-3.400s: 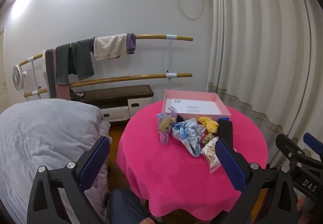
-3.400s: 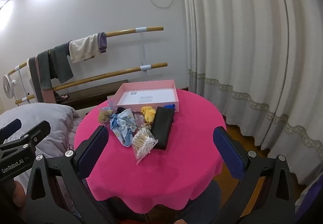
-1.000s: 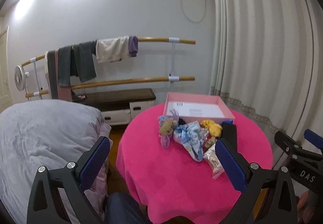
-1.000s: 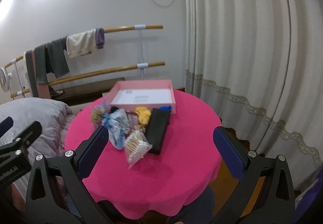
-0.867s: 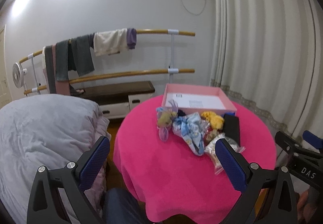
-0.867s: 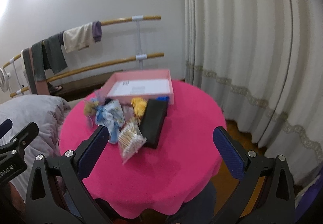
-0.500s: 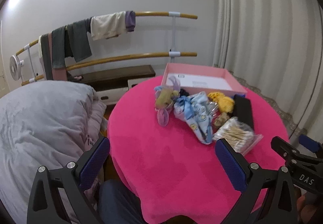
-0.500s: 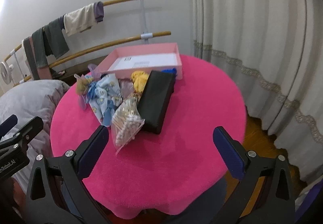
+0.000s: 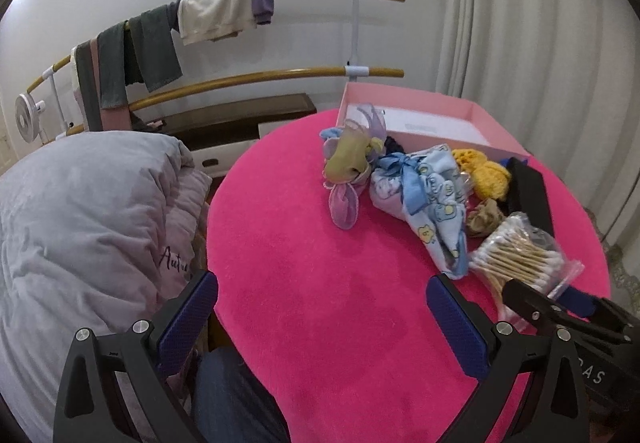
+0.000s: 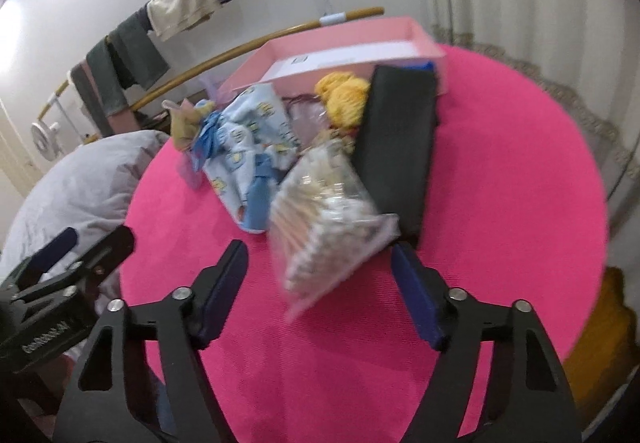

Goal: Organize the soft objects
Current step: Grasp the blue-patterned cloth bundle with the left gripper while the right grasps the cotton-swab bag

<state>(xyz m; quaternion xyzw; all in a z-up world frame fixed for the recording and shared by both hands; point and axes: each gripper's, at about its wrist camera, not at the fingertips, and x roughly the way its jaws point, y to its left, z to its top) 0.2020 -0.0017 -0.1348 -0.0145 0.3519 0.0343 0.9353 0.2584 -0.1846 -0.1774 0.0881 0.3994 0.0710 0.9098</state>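
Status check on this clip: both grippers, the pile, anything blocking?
Left gripper open, empty. Right gripper closing, pads not yet on the cotton swab bag. Soft pile untouched beside pink box. Nothing blocking.

A heap of soft things lies on the round pink-covered table (image 9: 320, 283), just at 6 o'clock of the shallow pink box (image 9: 484, 111) — open, upright, showing a white floor. At the heap's 9 o'clock end sits an olive-and-lilac fabric bundle (image 9: 350, 163); beside it a pale blue printed cloth (image 9: 430, 199) tied with a blue bow; at 3 o'clock a yellow knitted piece (image 9: 486, 171) and a flat black pouch (image 10: 398, 147). Nearest lies a clear bag of cotton swabs (image 10: 328, 211), blurred — perhaps tilted.
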